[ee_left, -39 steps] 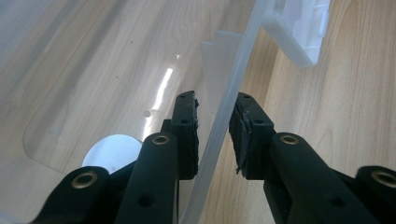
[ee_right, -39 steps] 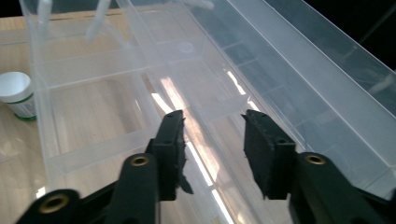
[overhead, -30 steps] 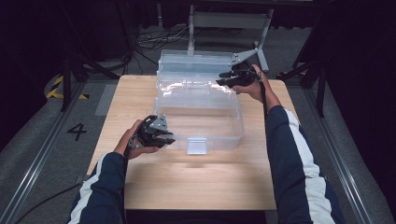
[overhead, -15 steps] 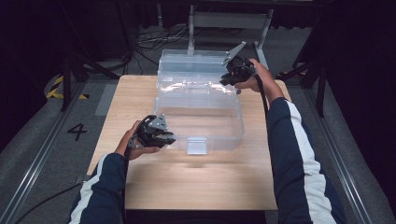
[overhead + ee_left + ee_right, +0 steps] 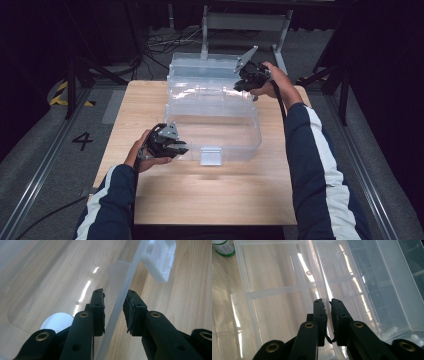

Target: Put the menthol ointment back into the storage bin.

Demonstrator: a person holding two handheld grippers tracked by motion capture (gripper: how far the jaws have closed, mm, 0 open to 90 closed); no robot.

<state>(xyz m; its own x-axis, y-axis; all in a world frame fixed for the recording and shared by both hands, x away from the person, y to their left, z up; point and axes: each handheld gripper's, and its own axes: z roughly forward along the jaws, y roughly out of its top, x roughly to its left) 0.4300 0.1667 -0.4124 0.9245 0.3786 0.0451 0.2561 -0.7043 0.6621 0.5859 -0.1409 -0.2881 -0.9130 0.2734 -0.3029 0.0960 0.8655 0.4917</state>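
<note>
Now right gripper (image 5: 239, 82) jaws have just closed on the box's tray rim (image 5: 325, 293), lifting; left gripper (image 5: 181, 148) pinches box wall (image 5: 117, 307).

A light wooden table (image 5: 210, 200) stands on grey carpeted floor (image 5: 45, 150) marked with a black "4" (image 5: 82, 140). Metal rails (image 5: 35, 185) run along both sides. Beyond the far edge, cables (image 5: 160, 42), a grey metal frame (image 5: 245, 22) and yellow-black hazard tape (image 5: 62, 92) fade into darkness.
</note>
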